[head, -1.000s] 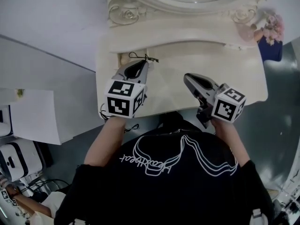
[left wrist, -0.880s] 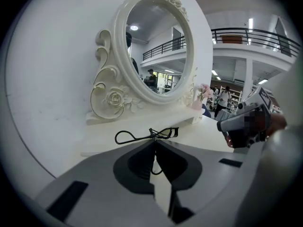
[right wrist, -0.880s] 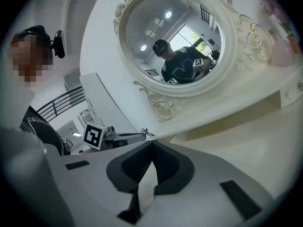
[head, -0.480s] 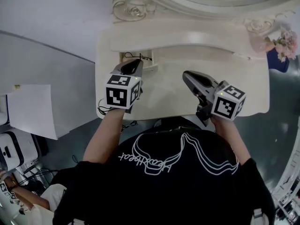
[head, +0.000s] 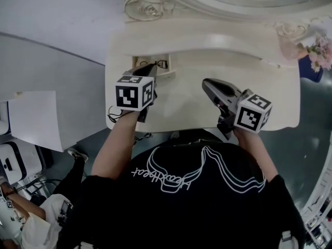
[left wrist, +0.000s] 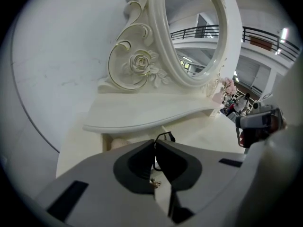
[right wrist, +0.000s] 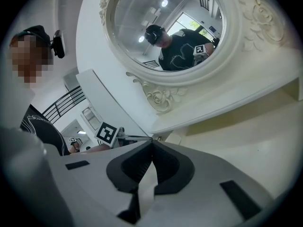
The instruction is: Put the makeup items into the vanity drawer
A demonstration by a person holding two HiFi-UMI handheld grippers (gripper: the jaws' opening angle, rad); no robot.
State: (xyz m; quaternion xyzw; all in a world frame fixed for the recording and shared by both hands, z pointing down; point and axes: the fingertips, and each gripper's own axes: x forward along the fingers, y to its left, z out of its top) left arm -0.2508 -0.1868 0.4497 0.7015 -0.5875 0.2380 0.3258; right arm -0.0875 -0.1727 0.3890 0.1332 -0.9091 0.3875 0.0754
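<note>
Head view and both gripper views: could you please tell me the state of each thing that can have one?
Left gripper: shut on the thin black wire-like item, held over the small cream vanity drawer.
Right gripper: shut, empty, above the cream vanity tabletop.
Small cream vanity drawer: appears open; contents not visible.
Pink flowers: upright at the tabletop's right end.

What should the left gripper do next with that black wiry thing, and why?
Probably dip a little toward the open drawer, then let go. The left gripper is shut on the thin black loop, which seems to hang right at the drawer's mouth, so a small drop should land it inside.
</note>
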